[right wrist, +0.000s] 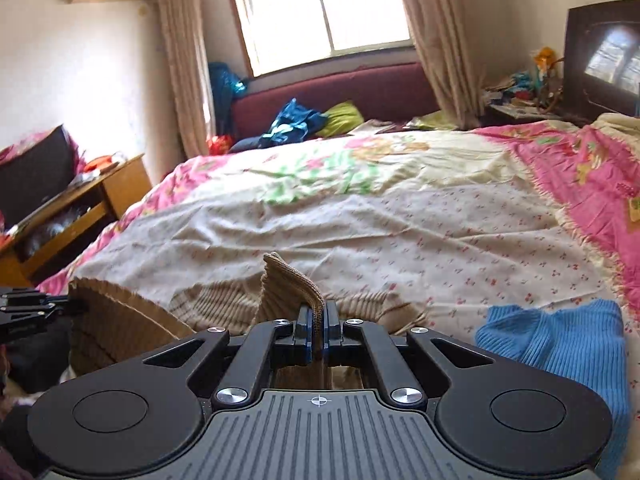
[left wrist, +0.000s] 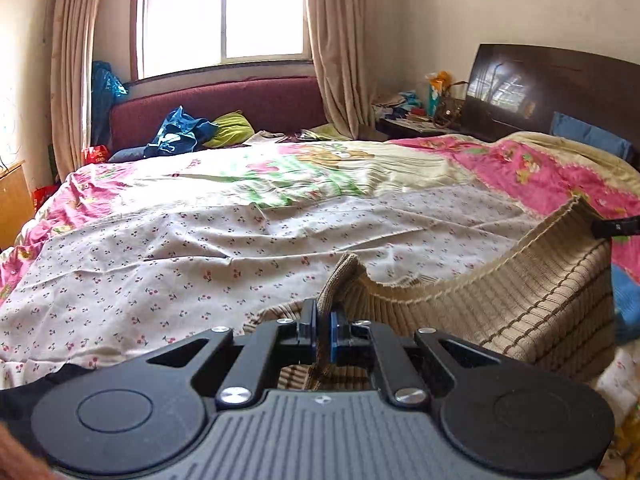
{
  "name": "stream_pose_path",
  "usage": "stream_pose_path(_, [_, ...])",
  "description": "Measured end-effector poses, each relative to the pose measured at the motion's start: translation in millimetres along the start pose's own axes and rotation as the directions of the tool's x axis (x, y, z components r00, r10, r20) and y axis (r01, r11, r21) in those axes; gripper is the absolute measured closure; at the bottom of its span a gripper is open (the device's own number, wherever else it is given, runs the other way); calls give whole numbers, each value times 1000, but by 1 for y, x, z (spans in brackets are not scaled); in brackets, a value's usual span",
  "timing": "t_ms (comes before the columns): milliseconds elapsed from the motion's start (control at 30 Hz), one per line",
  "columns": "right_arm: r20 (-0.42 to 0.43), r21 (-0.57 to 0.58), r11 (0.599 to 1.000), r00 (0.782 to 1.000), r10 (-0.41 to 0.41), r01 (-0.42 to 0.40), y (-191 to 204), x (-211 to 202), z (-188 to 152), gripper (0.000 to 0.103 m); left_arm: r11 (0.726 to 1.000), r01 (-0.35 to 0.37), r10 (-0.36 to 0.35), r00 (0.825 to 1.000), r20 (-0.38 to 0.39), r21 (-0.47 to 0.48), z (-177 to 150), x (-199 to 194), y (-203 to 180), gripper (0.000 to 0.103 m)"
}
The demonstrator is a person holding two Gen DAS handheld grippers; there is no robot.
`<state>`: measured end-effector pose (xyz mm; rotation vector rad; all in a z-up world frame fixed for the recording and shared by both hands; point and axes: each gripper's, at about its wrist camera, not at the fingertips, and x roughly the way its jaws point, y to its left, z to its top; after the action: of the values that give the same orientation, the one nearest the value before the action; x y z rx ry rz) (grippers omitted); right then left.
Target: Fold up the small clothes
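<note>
Knitwear fills both your grips: your left gripper (left wrist: 323, 330) is clenched on a corner of the beige ribbed sweater (left wrist: 520, 292), and your right gripper (right wrist: 319, 330) pinches another bunched edge of it. The sweater hangs lifted between them over the bed (right wrist: 400, 232). A blue knit garment (right wrist: 560, 344) lies just right of your right gripper.

The left gripper (left wrist: 323, 334) and the right gripper (right wrist: 319, 334) each pinch an edge of the ribbed sweater (left wrist: 520, 300), lifted above the cherry-print sheet (left wrist: 160, 264) on the bed (left wrist: 532, 164). A knit garment (right wrist: 560, 344) lies to the sweater's right. Behind the bed stands a sofa (left wrist: 256, 100), under the window (left wrist: 224, 12).
</note>
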<state>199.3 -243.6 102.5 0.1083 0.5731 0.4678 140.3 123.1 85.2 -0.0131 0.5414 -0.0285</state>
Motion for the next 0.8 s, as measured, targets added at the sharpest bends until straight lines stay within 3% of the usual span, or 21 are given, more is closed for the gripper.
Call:
stream_pose_path(67, [17, 47, 998, 999, -39, 38, -16, 24, 3, 100, 1000, -18, 17, 1000, -25, -24, -1, 35, 11, 82])
stream_pose_path(133, [-12, 79, 994, 997, -79, 80, -27, 54, -6, 100, 998, -26, 21, 995, -98, -57, -15, 71, 19, 82])
stream_pose_path(267, [-176, 104, 979, 972, -154, 174, -41, 112, -44, 99, 996, -71, 56, 975, -217, -60, -58, 111, 25, 81])
stream_pose_path(333, [-237, 128, 971, 957, -165, 200, -47, 130, -63, 97, 990, -95, 69, 972, -223, -105, -69, 115, 34, 80])
stream_pose_path(433, [-242, 160, 968, 959, -150, 192, -48, 138, -69, 95, 980, -93, 55, 977, -207, -179, -69, 110, 48, 76])
stream_pose_path(567, [-206, 70, 980, 964, -168, 186, -33, 136, -58, 95, 984, -82, 48, 978, -203, -160, -64, 110, 49, 76])
stream_pose_path(667, [-213, 84, 982, 965, -151, 172, -31, 140, -50, 95, 984, -69, 35, 979, -201, -166, -65, 106, 46, 75])
stream_pose_path(800, [-241, 84, 984, 961, -135, 159, -31, 145, -56, 90, 982, -88, 50, 974, -219, -166, -70, 106, 46, 53])
